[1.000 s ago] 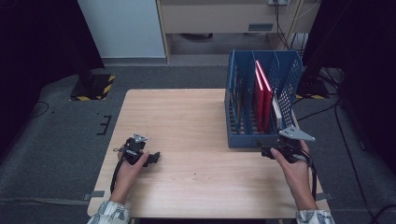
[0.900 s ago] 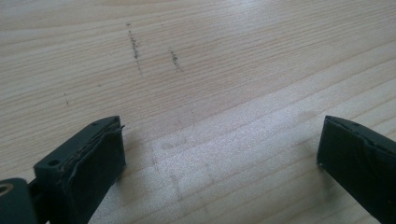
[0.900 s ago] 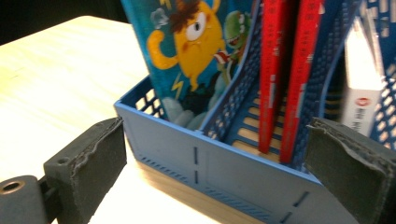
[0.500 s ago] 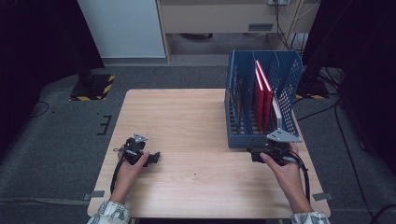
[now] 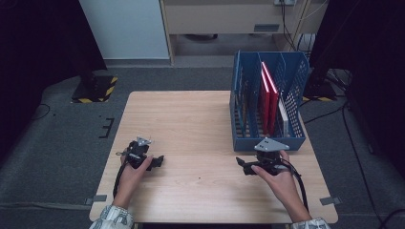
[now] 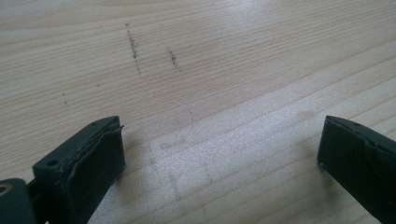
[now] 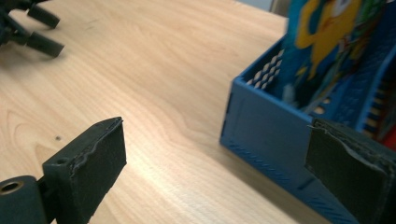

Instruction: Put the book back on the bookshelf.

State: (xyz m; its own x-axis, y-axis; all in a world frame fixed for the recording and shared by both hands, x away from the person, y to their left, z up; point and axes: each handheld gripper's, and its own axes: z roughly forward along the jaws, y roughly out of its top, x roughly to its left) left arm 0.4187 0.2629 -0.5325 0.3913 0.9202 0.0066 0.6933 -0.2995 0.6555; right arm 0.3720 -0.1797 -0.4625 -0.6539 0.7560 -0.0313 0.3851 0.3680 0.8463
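Both tongs released, empty: left tongs [image 5: 160, 161] over pale wooden tabletop [image 5: 191, 124]. Right tongs [image 5: 240, 165] just beside blue perforated plastic file rack [image 5: 267, 143].

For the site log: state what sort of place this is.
Probably a lab or recording workspace: a bare wooden table on grey carpet, a blue file rack holding books, hazard-striped stand bases and trailing cables around it.

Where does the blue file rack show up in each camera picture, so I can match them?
High view: the blue file rack stands at the table's far right, just beyond the right tongs.
Left gripper view: bare tabletop lies between the open jaws.
Right gripper view: the rack's near corner sits right of centre.
Shared landmark: the pale wooden tabletop.
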